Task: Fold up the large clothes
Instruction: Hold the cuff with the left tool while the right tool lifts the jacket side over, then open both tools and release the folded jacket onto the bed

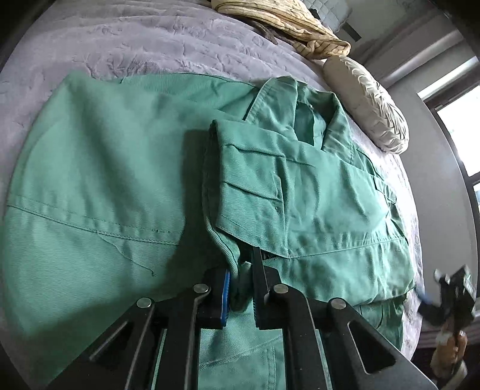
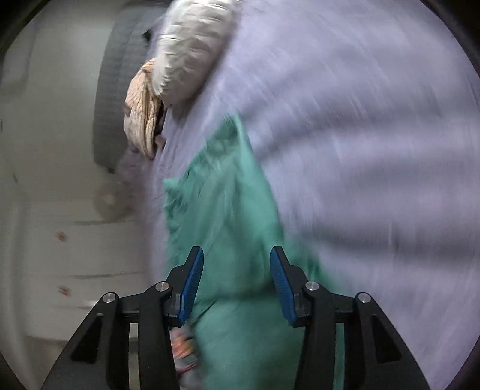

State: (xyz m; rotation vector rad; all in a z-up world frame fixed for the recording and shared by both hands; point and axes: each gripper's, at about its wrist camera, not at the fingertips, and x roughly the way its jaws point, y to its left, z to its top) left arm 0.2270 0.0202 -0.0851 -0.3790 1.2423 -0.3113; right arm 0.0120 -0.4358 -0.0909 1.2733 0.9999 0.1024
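A large green work jacket (image 1: 126,180) lies spread on the grey-purple bedspread (image 1: 135,39), collar toward the pillows. One sleeve with its cuff (image 1: 252,183) is folded across the chest. My left gripper (image 1: 240,288) is shut on the sleeve's edge, green cloth pinched between its pads. My right gripper (image 2: 237,285) is open and empty, with the jacket (image 2: 228,216) seen blurred between and beyond its fingers. The right gripper also shows in the left wrist view (image 1: 450,297), off the jacket's right edge.
A beige striped garment (image 1: 288,24) lies bunched at the head of the bed beside a pale round cushion (image 1: 369,105). The bed's right edge runs by a grey wall and a window (image 1: 462,126). White drawers (image 2: 75,255) stand beside the bed.
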